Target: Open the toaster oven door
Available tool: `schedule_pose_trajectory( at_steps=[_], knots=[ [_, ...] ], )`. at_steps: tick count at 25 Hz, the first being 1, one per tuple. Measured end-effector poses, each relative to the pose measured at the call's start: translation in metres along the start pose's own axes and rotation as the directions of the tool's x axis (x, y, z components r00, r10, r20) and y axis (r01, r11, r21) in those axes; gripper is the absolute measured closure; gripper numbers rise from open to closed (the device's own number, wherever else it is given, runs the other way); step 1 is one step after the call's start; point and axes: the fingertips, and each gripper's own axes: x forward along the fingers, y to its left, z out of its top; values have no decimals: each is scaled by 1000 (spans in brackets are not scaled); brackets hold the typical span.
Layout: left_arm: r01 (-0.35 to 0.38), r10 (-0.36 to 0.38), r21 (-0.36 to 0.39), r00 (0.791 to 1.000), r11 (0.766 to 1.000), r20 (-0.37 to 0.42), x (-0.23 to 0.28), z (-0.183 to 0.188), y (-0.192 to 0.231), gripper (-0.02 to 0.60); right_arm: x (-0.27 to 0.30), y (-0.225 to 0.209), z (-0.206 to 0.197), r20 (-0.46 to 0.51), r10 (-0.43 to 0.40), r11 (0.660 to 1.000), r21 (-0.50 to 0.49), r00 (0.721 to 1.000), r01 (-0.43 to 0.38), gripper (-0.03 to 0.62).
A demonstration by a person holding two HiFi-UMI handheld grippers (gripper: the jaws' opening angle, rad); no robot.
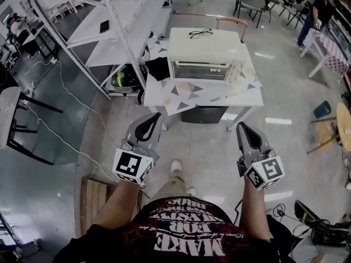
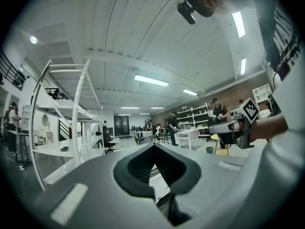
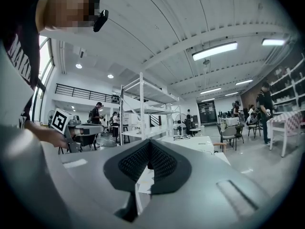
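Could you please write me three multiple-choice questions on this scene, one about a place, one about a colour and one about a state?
1. Where do the eyeglasses lie?
A. on the floor
B. on top of the toaster oven
C. on a chair seat

2. What colour is the toaster oven's casing?
A. red
B. black
C. white

3. In what state is the door of the toaster oven?
A. shut
B. dropped fully open
C. taken off

Answers:
1 B: the eyeglasses rest on the oven's flat top.
2 C: the casing is white, like the table under it.
3 A: the door stands upright against the oven's front, and the left gripper and right gripper are both well short of it.
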Motion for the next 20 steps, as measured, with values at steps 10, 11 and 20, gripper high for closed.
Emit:
schedule_pose_trajectory(
  at_steps=[10, 11, 20],
  knots=[
    [-9, 10, 14, 999, 1000, -33, 35, -13, 39, 581, 50, -19, -8, -24, 4, 1000, 20, 1000, -3, 568],
    [-10, 10, 12, 999, 1000, -38, 38, -14, 42, 581, 54, -21, -8, -26, 4, 1000, 21, 1000, -3, 568],
    [18, -17, 12, 999, 1000, -29, 65, -13, 61, 581, 85, -33, -2, -23, -2, 1000, 14, 1000, 2, 568]
  ],
)
